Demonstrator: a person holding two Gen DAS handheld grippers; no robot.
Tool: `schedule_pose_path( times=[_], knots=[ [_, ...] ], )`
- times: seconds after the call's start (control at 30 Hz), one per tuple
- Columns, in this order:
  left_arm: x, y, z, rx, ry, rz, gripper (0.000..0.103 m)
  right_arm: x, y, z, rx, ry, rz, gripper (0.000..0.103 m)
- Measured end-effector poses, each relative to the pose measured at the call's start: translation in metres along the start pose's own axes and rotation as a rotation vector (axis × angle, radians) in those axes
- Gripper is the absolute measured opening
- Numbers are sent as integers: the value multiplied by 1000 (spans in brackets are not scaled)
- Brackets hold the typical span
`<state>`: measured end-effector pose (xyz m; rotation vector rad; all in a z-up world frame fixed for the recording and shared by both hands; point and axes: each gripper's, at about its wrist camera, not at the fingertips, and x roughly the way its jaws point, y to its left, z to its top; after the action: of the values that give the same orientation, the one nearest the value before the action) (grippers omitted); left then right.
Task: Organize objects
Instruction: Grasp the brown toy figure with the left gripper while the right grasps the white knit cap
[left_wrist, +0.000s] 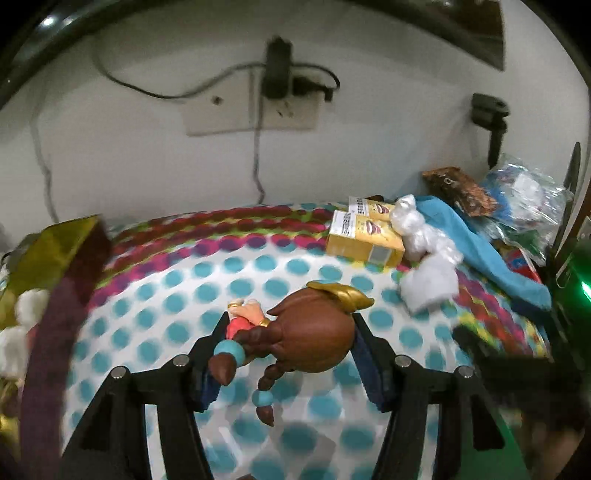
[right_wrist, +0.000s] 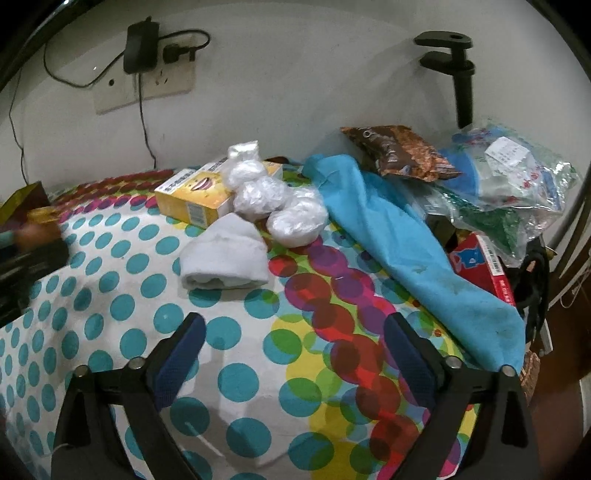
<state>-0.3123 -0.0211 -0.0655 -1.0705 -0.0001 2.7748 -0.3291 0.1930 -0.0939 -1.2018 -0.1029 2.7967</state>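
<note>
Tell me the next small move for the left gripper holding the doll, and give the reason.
Probably carry the doll leftward toward the gold bag and lower it there. The left gripper is already shut on the doll's head, lifted above the dotted cloth, and the bag at the left edge seems to hold other soft items. The right gripper is open and holds nothing.

We are counting one doll figure (left_wrist: 314, 343), one folded white cloth (right_wrist: 225, 254) and one blue cloth (right_wrist: 406, 243). We are seeing two yellow boxes (right_wrist: 195, 203), stacked side by side, and one red box (right_wrist: 480, 262). We are making out three clear plastic wads (right_wrist: 273, 199) bunched together, one brown snack packet (right_wrist: 399, 151) and one clear bag (right_wrist: 509, 173). One gold bag (left_wrist: 48, 254) is showing at the left edge.
</note>
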Motion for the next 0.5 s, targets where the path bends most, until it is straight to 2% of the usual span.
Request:
schedule_pose_path(
  times=[0.17,0.27,0.37,0.5],
  knots=[
    [-33,29,-35,-8,22,31,62,5,3,7,0,-12,-1,100],
    [-49,48,-53,-13,41,34,62,10,18,14,-30,-10,24,100],
    [-64,62,-68,6,25,46,62,17,35,21,-82,-2,-4,99],
    [-74,85,-77,-49,24,41,62,22,49,30,-116,-4,-24,98]
  ],
)
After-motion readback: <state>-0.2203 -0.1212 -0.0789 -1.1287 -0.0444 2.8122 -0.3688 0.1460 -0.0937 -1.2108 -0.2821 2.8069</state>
